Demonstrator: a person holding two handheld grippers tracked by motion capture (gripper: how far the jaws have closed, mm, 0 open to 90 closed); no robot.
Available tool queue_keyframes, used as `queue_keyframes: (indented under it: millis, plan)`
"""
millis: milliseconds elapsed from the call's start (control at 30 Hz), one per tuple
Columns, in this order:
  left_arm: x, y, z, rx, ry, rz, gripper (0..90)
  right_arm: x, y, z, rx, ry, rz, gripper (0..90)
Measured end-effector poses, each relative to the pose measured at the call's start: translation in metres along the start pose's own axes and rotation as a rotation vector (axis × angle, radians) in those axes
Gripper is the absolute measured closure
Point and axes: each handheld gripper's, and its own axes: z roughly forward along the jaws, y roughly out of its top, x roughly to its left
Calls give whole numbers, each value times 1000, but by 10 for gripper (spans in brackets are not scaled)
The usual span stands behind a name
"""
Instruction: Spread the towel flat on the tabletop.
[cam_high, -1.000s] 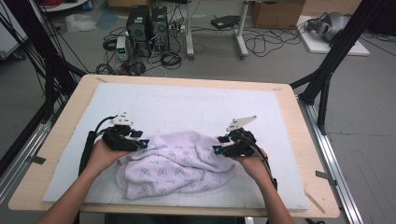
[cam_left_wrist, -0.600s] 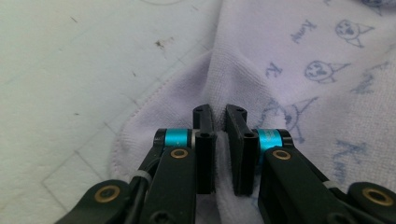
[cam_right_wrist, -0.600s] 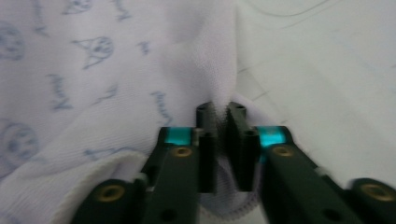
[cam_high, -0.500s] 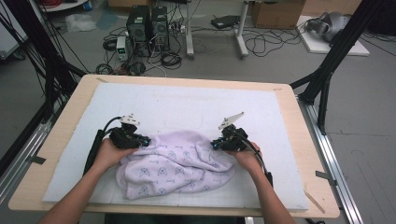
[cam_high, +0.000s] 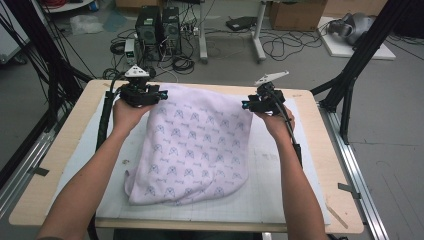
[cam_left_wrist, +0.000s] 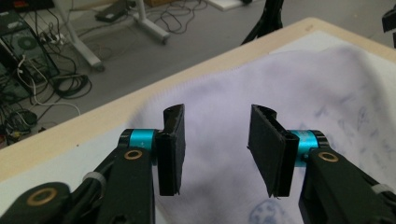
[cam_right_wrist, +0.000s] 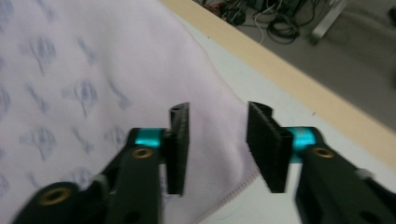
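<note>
A pale lilac cloth (cam_high: 195, 145) with a small printed pattern lies spread on the white mat, its far edge near the table's back. My left gripper (cam_high: 157, 95) hovers over the cloth's far left corner. In the left gripper view its jaws (cam_left_wrist: 215, 116) have just been opening and stand apart, nothing pinched, with the cloth (cam_left_wrist: 280, 79) beneath. My right gripper (cam_high: 246, 105) is at the far right corner. Its jaws (cam_right_wrist: 218, 112) have also just been opening and are bare, above the cloth's hemmed edge (cam_right_wrist: 233, 191).
The white mat (cam_high: 280, 185) covers a wooden table (cam_high: 330, 150). Beyond the far edge are computer towers (cam_high: 157, 25) and cables on the floor. Black frame legs (cam_high: 360, 60) stand at both sides.
The cloth was bunched near the front; both grippers closed on its edge and carried it up and away toward the far side, spreading it. Now both pairs of jaws stand apart.
</note>
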Motion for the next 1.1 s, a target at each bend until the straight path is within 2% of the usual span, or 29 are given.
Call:
queue_keyframes:
  millis: [33,200,300,400,467,533,567,600,667,733,833,867,900,933,967,1033,1100]
  plan:
    - [-1,-6,1,18,-8,9,511,1,-5,3,8,20,14,557]
    - [-5,-46,1,98,-53,-6,449,25,-37,11,22,69,-33,530]
    - [-11,-67,-8,114,-85,8,443,40,-52,8,15,112,-34,503]
    - [-20,-84,-19,130,-111,44,435,57,-69,0,5,157,-59,488]
    - [-26,-95,-28,118,-135,47,431,67,-77,-6,-8,187,-68,483]
    - [-31,-106,-34,123,-165,39,428,77,-86,-12,-29,207,-77,473]
    - [-34,-111,-37,131,-178,47,428,82,-91,-15,-27,224,-74,464]
    - [-36,-116,-38,139,-191,48,428,87,-96,-17,-22,240,-71,454]
    - [-41,-124,-39,148,-214,49,427,95,-103,-17,34,287,-64,425]
    - [-44,-132,-36,162,-238,38,430,106,-114,-17,17,314,-80,429]
    - [-45,-138,-26,212,-257,25,438,119,-127,-9,73,343,-105,417]
    - [-45,-139,-24,216,-264,27,461,122,-130,-6,85,350,-112,424]
    - [-46,-139,-22,219,-273,35,530,124,-133,-3,100,352,-121,442]
    - [-48,-139,-20,227,-263,51,622,126,-135,0,113,351,-134,473]
    - [-50,-140,-17,246,-254,72,676,129,-136,3,133,358,-139,503]
    - [-54,-141,-13,264,-259,103,826,131,-138,5,111,341,-167,619]
    - [-55,-141,-11,261,-251,109,894,131,-137,5,111,330,-204,753]
